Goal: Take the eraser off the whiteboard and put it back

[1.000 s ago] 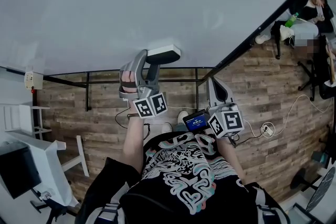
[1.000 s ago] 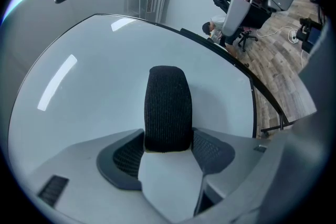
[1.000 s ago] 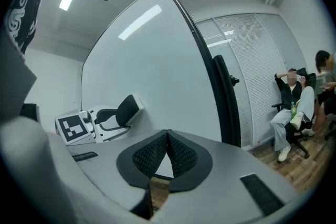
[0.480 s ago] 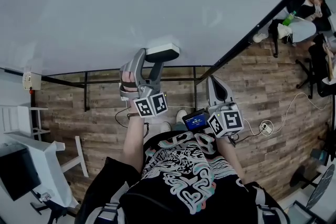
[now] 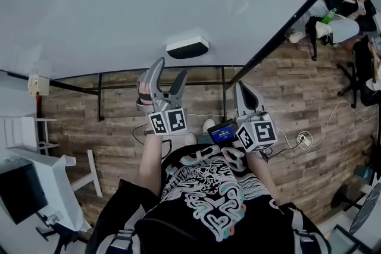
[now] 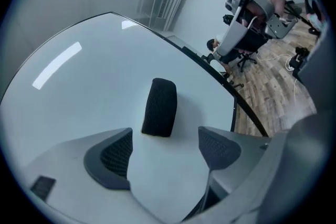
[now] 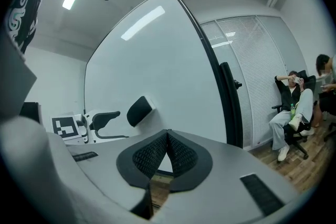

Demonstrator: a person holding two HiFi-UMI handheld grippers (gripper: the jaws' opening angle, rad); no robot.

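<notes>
The eraser (image 5: 187, 47), white-backed with a black felt face, sticks to the whiteboard (image 5: 149, 3) by itself. My left gripper (image 5: 171, 68) sits just short of it; its jaws have just been opening and stand wide, with nothing between them. In the left gripper view the eraser (image 6: 160, 107) lies beyond the two pads (image 6: 113, 157), apart from both. My right gripper (image 5: 243, 89) hangs beside the board's black edge with its jaws shut on nothing. The right gripper view shows the closed right gripper (image 7: 167, 152), with the eraser (image 7: 139, 110) and the left gripper (image 7: 105, 118) off to the left.
The board's black frame (image 5: 286, 38) runs diagonally at the right. Beyond it a person sits on an office chair (image 7: 291, 107). White furniture (image 5: 36, 187) stands at the left on the wood floor, and a cable with a socket (image 5: 303, 144) lies at the right.
My left gripper let go of the eraser, opened and drew back from the board. The eraser stayed on the whiteboard. The right gripper has not moved.
</notes>
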